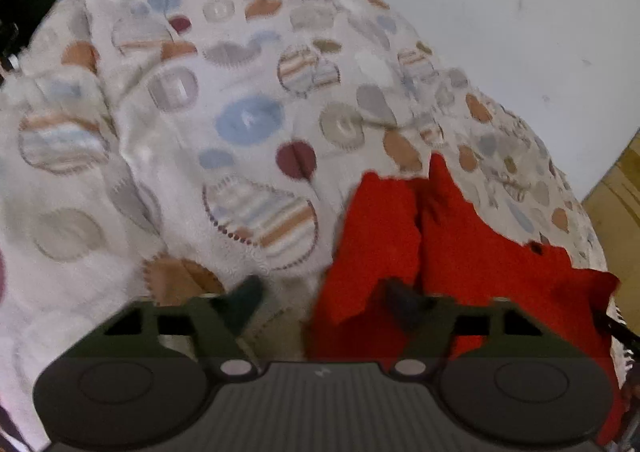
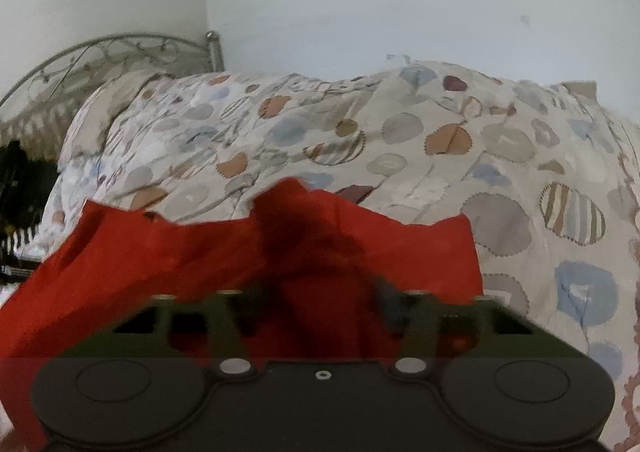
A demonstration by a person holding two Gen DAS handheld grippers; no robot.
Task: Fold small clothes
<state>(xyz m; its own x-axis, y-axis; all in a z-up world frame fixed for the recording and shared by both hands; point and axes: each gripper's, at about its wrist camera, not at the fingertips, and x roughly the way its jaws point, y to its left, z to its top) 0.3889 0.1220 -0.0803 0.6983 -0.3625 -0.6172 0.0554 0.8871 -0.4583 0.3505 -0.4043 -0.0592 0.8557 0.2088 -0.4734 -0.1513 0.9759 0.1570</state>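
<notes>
Over the patterned bedspread [image 1: 248, 120], both grippers low, fingers among red garment [image 2: 160, 252].

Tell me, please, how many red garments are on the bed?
1. A single red garment lies rumpled on the patterned bedspread, in front of both hand-held grippers; in the left wrist view it lies at lower right. More could be hidden beneath it.

Matt red cloth garment [image 2: 160, 252] on soft printed quilt [image 2: 440, 140]; metal bedhead [image 2: 100, 52].
</notes>
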